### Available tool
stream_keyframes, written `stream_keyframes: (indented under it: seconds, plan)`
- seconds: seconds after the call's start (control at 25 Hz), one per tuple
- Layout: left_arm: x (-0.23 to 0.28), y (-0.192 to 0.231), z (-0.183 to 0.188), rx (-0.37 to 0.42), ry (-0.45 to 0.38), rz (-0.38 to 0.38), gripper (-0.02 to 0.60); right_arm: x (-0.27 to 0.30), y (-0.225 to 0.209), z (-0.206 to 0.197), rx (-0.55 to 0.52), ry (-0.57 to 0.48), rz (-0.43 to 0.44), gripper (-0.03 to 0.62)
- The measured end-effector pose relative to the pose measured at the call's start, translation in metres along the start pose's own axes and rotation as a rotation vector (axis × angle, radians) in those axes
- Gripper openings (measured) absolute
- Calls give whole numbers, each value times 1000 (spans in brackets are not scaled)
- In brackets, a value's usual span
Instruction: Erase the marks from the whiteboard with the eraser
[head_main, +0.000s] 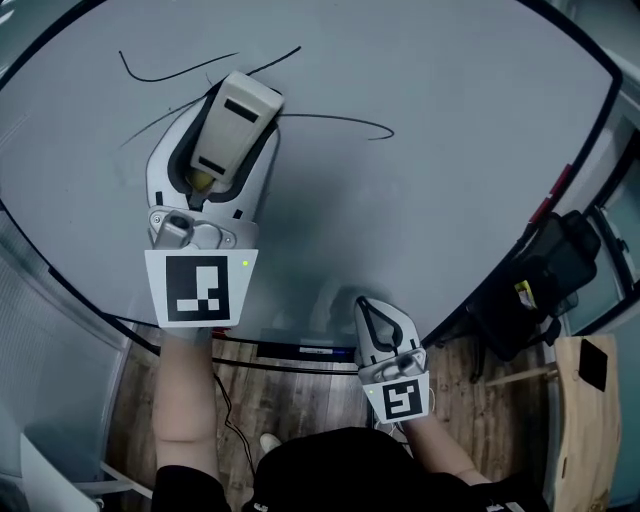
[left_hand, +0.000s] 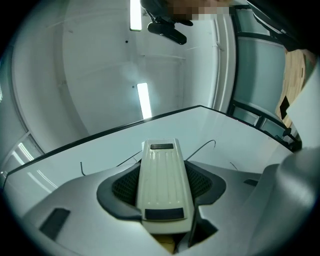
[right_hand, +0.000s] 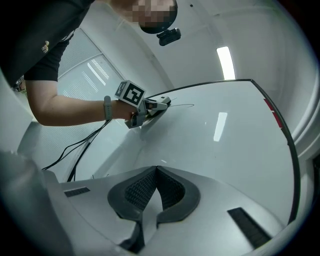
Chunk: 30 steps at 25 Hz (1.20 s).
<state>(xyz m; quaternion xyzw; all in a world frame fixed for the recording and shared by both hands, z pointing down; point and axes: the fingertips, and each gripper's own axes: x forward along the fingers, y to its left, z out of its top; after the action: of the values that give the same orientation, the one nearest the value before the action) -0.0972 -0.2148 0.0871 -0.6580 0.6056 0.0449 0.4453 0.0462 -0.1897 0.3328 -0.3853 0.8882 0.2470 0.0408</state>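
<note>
Our left gripper (head_main: 235, 118) is stretched well forward on a bare forearm (head_main: 185, 390). Its fingers (left_hand: 125, 187) are clamped on both sides of the eraser (left_hand: 162, 180), which sticks out past the tips. Our right gripper (head_main: 368, 310) sits low, close to our body and pointing forward too, with its fingers (right_hand: 142, 190) pressed together and empty.
</note>
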Motion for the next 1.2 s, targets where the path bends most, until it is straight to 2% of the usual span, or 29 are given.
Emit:
stream_keyframes:
  seconds: [0.44,0.72,1.0,1.2]
  plan:
    - [35,-81,38,138,6,-86,261,-45,-53,-9,-13,11,-71,28]
    - [52,-120,55,135,11,-103,261,-69,-77,-16,-21,34,-107,28]
    - [63,-182,67,168,-19,-187,261,-84,-90,-17,-22,43,-144,28]
    - [65,-178,70,115,-17,-169,265,-85,-89,-15,-26,46,-160,28]
